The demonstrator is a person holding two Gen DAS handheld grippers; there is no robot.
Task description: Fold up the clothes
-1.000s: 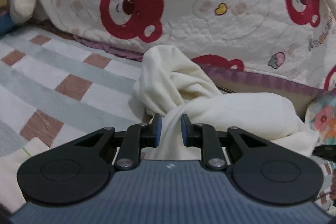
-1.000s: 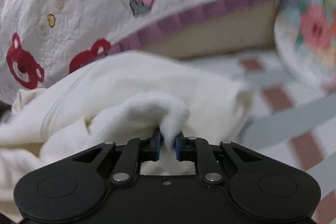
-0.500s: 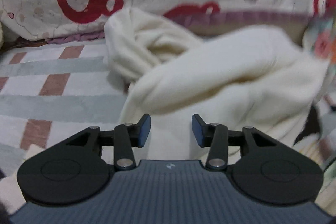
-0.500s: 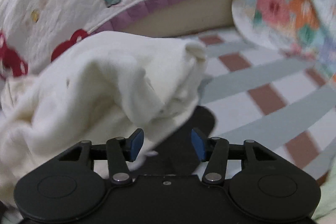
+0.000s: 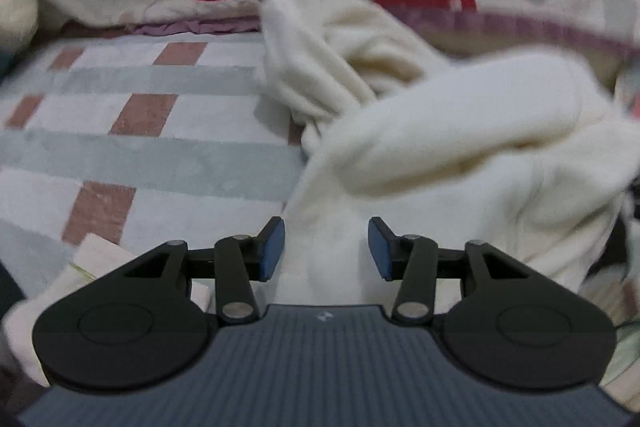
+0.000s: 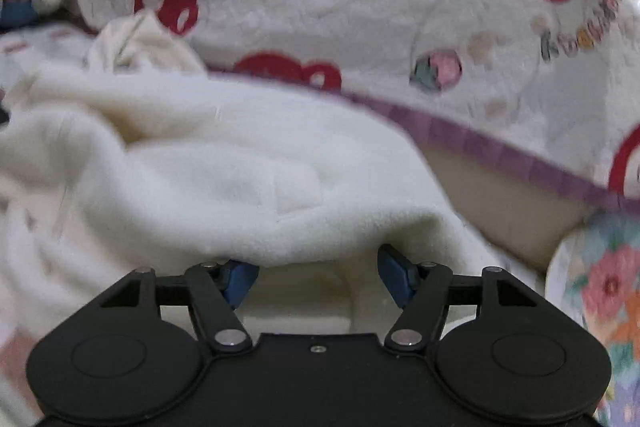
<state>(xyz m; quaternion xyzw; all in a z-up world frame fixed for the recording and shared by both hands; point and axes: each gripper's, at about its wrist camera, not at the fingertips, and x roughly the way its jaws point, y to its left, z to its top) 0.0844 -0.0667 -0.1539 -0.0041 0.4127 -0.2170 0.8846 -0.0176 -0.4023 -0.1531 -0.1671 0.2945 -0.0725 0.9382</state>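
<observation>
Garment: cream fleece, bunched at frame centre-right on checked sheet. Left gripper, right gripper: both wide, empty; each pinched cloth a second ago. Released heap unfolded; regrasp likely.

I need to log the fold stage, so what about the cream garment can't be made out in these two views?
- What kind of piece the cream garment is: bunched and motion-blurred in both views.
- Its lower edge, left wrist view: hidden behind the left gripper, which is open.
- The right gripper fingertips, right wrist view: a fleece fold drapes over them; the jaws stand apart.
- Its far right side: cut off by the left wrist frame edge.
</observation>
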